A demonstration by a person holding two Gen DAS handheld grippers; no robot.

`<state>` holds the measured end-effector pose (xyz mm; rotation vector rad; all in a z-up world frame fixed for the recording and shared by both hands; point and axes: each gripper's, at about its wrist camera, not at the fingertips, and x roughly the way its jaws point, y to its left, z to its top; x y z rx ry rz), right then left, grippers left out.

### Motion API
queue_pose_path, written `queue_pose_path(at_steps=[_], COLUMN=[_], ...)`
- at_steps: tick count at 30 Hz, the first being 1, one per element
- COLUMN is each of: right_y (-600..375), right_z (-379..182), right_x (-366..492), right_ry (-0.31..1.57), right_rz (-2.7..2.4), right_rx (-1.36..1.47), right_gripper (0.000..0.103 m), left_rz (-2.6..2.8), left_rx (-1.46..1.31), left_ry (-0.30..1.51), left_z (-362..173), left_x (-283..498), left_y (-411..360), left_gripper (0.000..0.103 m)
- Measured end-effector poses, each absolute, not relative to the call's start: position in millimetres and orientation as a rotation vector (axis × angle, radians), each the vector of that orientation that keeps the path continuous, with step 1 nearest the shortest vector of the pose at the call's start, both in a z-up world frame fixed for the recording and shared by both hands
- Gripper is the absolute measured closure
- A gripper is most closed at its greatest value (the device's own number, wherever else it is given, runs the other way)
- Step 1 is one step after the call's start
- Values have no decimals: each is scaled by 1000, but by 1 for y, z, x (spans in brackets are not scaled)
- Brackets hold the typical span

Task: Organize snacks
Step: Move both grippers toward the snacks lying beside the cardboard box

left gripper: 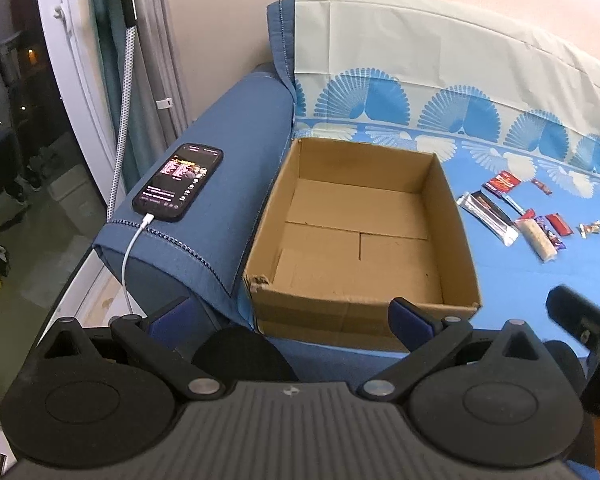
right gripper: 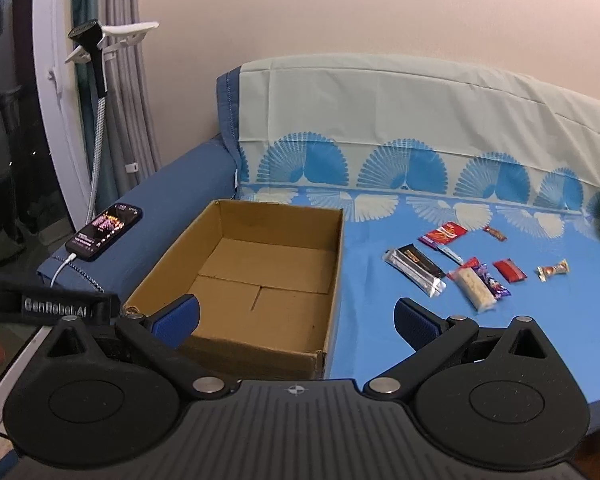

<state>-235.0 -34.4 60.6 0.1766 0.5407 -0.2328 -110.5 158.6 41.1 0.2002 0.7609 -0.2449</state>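
You've got open air above the cardboard box [right gripper: 256,276]; its top is open w/ nothing over it. Its walls block any low sideways entry. Blue sheet [right gripper: 380,320] betw. box & snack wrappers [right gripper: 460,268] lies bare. Left of the box, the sofa armrest [left gripper: 228,184] w/ phone [left gripper: 179,182] & charging cable [left gripper: 134,252] hems you in.

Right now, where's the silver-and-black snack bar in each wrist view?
Left wrist: silver-and-black snack bar sits right of centre, just past the cardboard box, on the blue sheet.
Right wrist: the bar lies right of centre, right of the box.
Shared landmark: the phone on the armrest.
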Motion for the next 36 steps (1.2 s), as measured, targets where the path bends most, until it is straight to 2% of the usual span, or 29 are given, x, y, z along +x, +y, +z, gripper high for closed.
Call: queue_pose_path(at_steps=[16,36], right_y=[-38,-27], right_z=[84,70], right_x=[-255,-244], right_ry=[531,580], right_rz=[-203,-178], right_rx=[131,109], right_gripper=[0,0], left_rz=[-246,-240], left_rx=[197,237], left_ry=[780,829], left_z=[40,26], left_x=[-123,-117], left_y=[159,156], left_gripper=[0,0])
